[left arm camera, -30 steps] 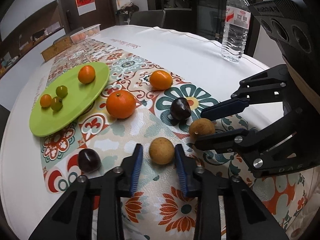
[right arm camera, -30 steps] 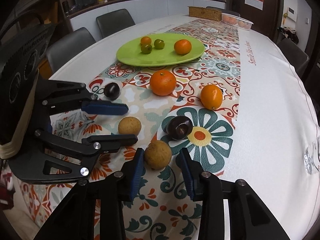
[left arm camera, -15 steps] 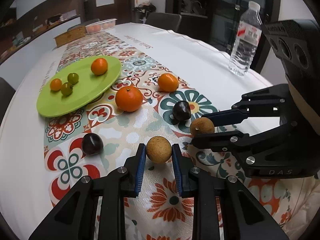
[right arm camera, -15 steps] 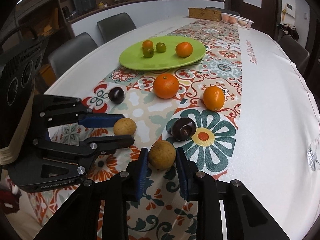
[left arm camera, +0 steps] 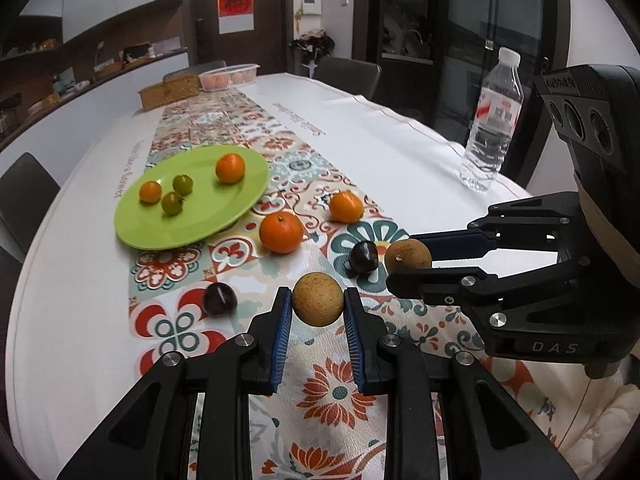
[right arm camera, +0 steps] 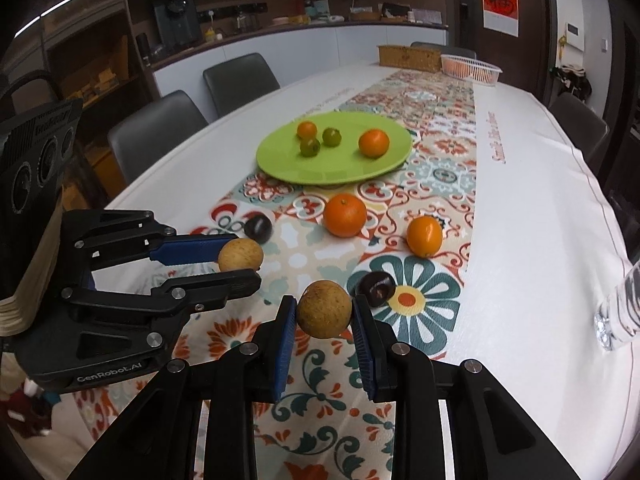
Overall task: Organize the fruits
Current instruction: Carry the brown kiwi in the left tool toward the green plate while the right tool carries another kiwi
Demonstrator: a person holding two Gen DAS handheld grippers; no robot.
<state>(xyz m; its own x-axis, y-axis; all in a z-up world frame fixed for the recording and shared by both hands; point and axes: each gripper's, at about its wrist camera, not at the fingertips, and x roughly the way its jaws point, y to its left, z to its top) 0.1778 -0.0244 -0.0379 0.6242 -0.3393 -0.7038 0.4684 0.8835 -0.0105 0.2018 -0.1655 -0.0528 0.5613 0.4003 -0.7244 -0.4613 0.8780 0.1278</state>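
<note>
Two claws, each clamped on a brown fruit above the counter.

The counter [left arm camera: 400,128] carries a patterned runner [left arm camera: 240,120] down its middle, with a green plate [left arm camera: 208,216] toward the far side holding two oranges and two small green fruits. Near the plate, two loose oranges [left arm camera: 281,233] and two dark plums [left arm camera: 363,255] lie on the runner. The left claw [left arm camera: 318,300] grips a tan round fruit [left arm camera: 318,299] clear of the cloth; the right claw [right arm camera: 324,314] pinches another brown fruit [right arm camera: 324,309] just beside it.
</note>
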